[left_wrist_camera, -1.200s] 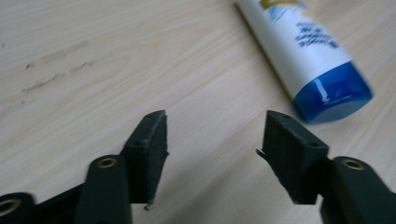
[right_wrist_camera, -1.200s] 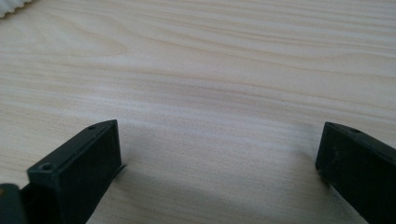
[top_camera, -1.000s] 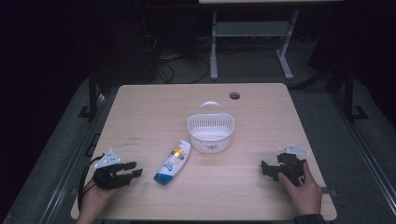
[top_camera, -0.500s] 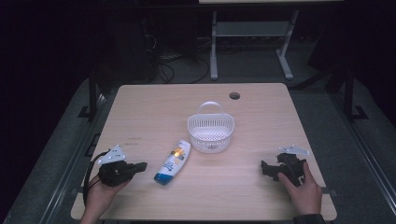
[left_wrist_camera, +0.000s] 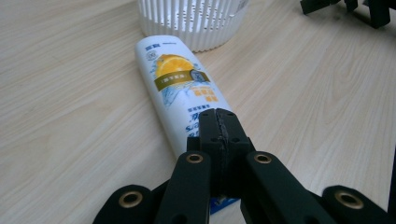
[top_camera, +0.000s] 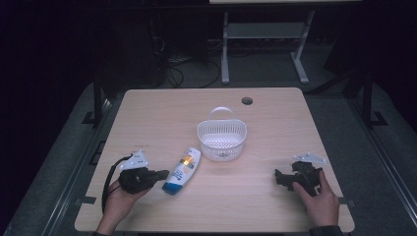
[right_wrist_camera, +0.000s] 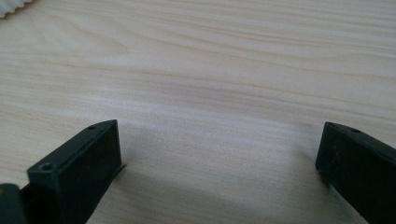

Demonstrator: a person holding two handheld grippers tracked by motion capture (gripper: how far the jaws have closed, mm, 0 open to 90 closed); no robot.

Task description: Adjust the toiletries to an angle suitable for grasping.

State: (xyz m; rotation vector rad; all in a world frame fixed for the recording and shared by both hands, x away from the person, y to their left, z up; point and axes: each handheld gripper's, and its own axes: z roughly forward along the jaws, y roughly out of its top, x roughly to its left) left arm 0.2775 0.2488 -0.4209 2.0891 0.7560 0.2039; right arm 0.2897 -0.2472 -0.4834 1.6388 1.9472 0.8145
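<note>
The shampoo bottle (top_camera: 182,170) lies just right of the left tongs (top_camera: 161,174), long axis slanting toward the white basket (top_camera: 222,139); left tongs pinched together, empty; right tongs (top_camera: 280,178) wide, farther off near the tabletop's (top_camera: 147,113) right edge.

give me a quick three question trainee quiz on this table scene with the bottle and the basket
1. True or false: the bottle stands upright inside the white basket.
2. Which gripper has its jaws pressed together with nothing between them? A) left gripper B) right gripper C) both
3. Fill in: the bottle lies on the table between the left gripper and the ____.

Key
1. False. It lies on its side on the table, outside the basket.
2. A. In the left gripper view the jaws meet just over the bottle, gripping nothing; in the right gripper view the jaws stand wide apart over bare wood.
3. Basket.
</note>
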